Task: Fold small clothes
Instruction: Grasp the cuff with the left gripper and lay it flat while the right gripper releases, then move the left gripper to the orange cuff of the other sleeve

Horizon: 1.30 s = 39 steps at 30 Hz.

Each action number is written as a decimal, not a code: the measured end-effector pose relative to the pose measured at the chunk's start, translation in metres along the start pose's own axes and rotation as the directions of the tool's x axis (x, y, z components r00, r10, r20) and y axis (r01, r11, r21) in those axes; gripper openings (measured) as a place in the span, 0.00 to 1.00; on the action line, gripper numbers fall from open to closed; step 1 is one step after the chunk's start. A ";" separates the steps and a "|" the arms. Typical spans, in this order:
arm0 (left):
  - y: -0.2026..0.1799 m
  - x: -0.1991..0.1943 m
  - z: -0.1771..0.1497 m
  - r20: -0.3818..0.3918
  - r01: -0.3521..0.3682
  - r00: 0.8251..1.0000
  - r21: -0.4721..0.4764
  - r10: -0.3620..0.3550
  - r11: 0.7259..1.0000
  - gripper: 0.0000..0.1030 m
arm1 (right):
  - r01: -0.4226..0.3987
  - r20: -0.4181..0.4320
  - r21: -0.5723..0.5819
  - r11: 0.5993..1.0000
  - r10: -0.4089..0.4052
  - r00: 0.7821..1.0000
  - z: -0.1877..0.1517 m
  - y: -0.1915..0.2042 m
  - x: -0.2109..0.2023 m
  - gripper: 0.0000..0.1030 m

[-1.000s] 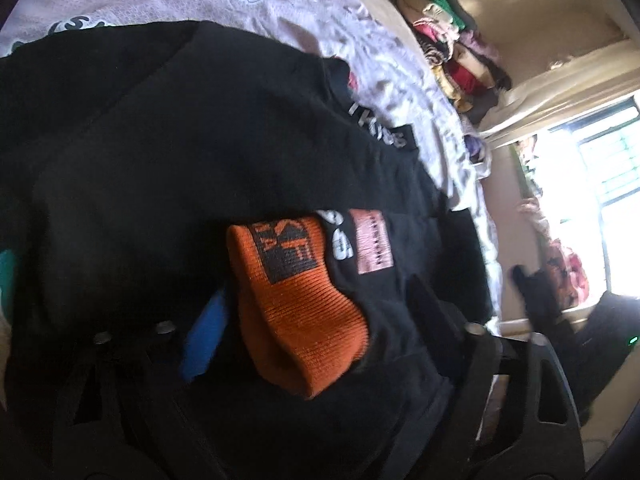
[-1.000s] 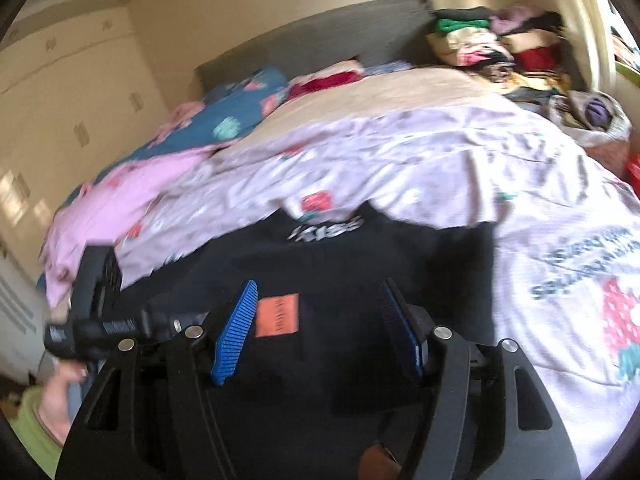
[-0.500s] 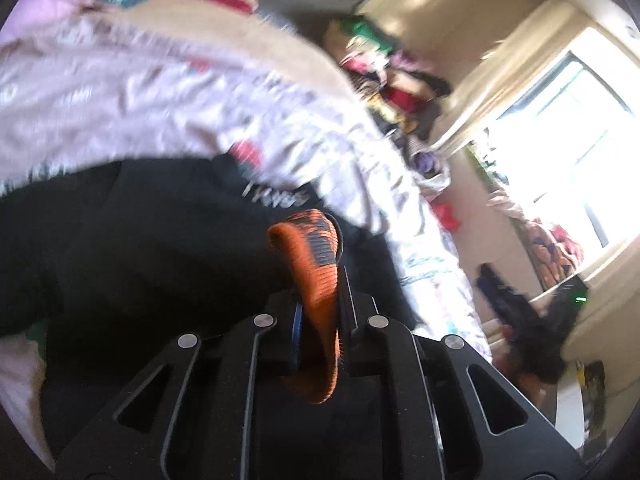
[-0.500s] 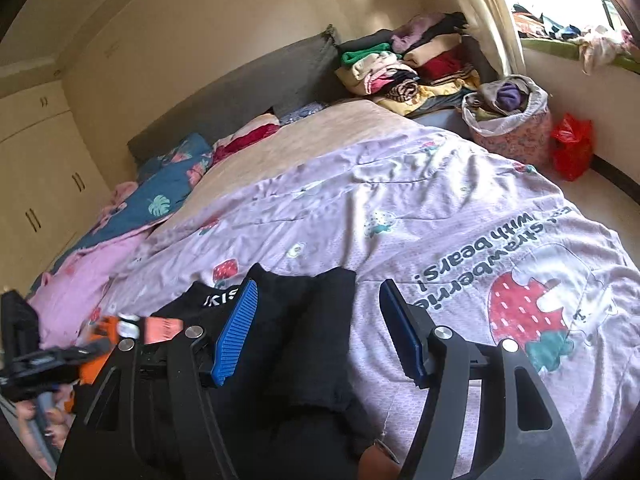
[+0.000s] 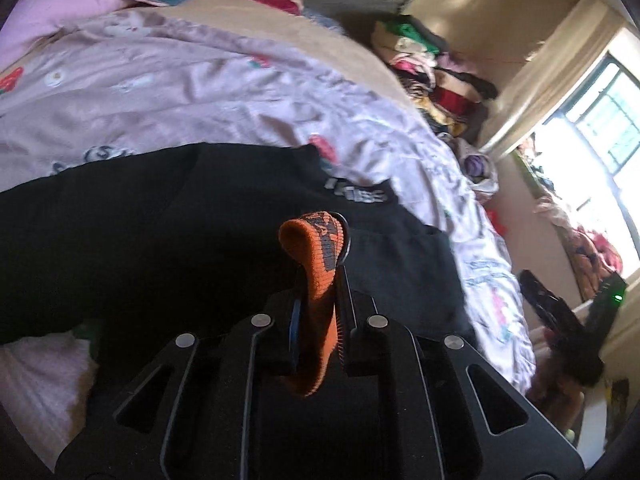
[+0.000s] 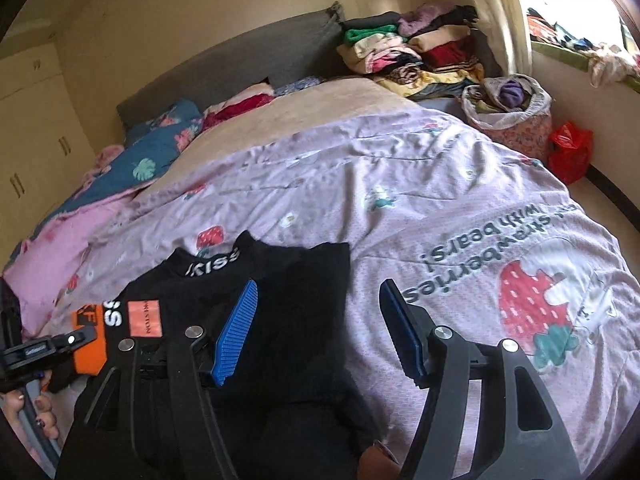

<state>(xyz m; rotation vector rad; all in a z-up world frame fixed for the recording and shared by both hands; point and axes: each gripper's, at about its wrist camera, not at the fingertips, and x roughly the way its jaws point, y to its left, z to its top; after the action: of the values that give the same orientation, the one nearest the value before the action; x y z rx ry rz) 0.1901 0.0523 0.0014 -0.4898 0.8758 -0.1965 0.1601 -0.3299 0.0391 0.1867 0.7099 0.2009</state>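
A small black top [image 6: 280, 280] with a "KISS" collar lies on the pink strawberry bedspread [image 6: 440, 200]. Its sleeve ends in an orange cuff [image 5: 316, 280]. My left gripper [image 5: 320, 292] is shut on that orange cuff and holds it up above the black top [image 5: 160, 232]. In the right wrist view the left gripper [image 6: 60, 344] shows at the left edge, with the orange cuff [image 6: 86, 344] in it. My right gripper [image 6: 316, 336] is open and empty, its blue pads over the top's right side.
Stacks of folded clothes [image 6: 408, 52] sit at the head of the bed on the right. A bag of clothes [image 6: 508, 112] and a red bag [image 6: 568, 152] stand on the floor. Pillows and pink bedding [image 6: 120, 184] lie at the left.
My left gripper closed on the orange cuff and lifted it off the black top. My right gripper drew back and to the right, staying open.
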 end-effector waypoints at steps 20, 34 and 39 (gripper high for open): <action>0.011 -0.002 -0.011 0.049 -0.189 0.981 0.078 0.186 0.979 0.22 | -0.067 -0.142 -0.172 0.983 0.042 0.989 -0.025 0.061 0.043 0.61; 0.026 0.025 -0.034 -0.040 -0.295 0.953 0.114 0.301 0.949 0.44 | 0.015 -0.322 -0.185 0.983 -0.075 0.944 -0.055 0.045 0.084 0.62; 0.019 0.012 -0.035 0.000 -0.344 0.938 0.133 0.347 0.929 0.62 | -0.010 -0.305 -0.177 0.984 -0.045 0.951 -0.054 0.045 0.078 0.69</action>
<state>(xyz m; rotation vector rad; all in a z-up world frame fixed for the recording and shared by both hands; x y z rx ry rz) 0.1699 0.0526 -0.0353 -0.2046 0.9505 0.0647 0.1770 -0.2616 -0.0393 -0.0227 0.9998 0.2784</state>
